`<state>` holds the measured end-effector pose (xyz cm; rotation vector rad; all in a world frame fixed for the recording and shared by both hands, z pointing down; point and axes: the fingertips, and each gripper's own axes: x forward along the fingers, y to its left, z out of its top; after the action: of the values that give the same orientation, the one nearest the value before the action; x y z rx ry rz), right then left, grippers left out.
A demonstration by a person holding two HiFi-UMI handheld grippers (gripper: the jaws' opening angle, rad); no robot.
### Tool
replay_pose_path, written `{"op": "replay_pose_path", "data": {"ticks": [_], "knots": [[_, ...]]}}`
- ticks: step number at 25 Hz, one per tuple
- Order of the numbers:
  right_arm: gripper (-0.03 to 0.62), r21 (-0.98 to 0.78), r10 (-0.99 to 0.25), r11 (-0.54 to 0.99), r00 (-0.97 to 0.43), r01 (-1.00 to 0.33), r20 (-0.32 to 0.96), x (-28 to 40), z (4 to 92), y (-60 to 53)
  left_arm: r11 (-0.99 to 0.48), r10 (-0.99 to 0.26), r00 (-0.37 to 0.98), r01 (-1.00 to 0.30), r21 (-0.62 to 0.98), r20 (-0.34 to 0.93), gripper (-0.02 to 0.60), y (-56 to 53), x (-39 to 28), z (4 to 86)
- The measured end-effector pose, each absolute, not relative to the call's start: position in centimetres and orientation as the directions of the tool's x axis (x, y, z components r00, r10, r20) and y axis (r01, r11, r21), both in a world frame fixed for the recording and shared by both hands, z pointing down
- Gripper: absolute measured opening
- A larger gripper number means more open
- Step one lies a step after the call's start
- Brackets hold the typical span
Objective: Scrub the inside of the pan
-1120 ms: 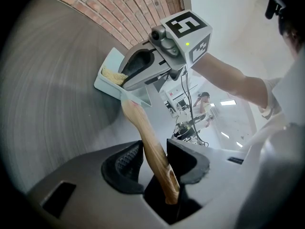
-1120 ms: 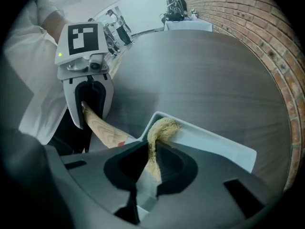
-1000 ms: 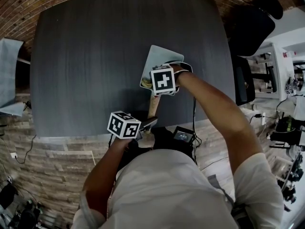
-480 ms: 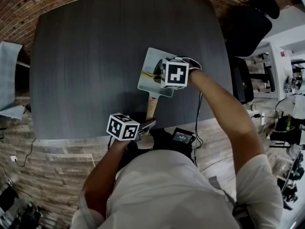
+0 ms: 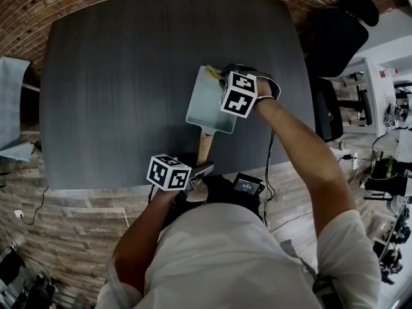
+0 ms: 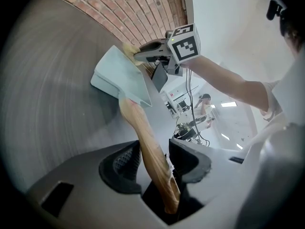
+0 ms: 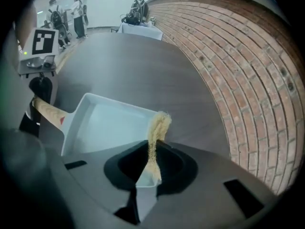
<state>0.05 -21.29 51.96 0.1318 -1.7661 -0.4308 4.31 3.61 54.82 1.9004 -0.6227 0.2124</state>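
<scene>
A pale rectangular pan [image 5: 206, 105] with a wooden handle [image 5: 205, 147] lies on the dark table, handle towards me. My left gripper [image 5: 203, 167] has that handle [image 6: 147, 142] between its pads; its jaws have just been opening, and a slim gap shows beside the wood. My right gripper [image 5: 222, 76] is shut on a thin yellow scrub sponge [image 5: 212, 73] over the pan's far edge. In the right gripper view the sponge [image 7: 155, 137] sticks out of the gripper [image 7: 153, 163] edge-on, its tip at the pan's [image 7: 105, 125] far rim.
The dark table [image 5: 129, 76] stretches far and left of the pan. A black office chair [image 5: 335, 37] stands past its right edge, and a pale blue object [image 5: 13, 102] past its left edge. The table's near edge runs just behind my left gripper.
My right gripper has carried the sponge from the pan's near end, by the handle, to its far edge and tipped more downward. The left gripper has stayed at the handle.
</scene>
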Motion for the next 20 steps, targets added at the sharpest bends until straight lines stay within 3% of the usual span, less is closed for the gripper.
{"op": "replay_pose_path", "data": {"ticks": [10,20], "knots": [[0.055,0.534,-0.505,0.818,-0.18,0.215,0.844,-0.2,53.8,-23.1,-0.195,-0.363,0.832,-0.507,0.839,0.419,0.141,3.5,4.1,55.1],[0.054,0.588,-0.565,0.767,-0.164,0.257,0.808,-0.3,54.6,-22.5,-0.147,-0.387,0.821,-0.504,0.851,0.419,0.13,3.5,3.9,55.1]]}}
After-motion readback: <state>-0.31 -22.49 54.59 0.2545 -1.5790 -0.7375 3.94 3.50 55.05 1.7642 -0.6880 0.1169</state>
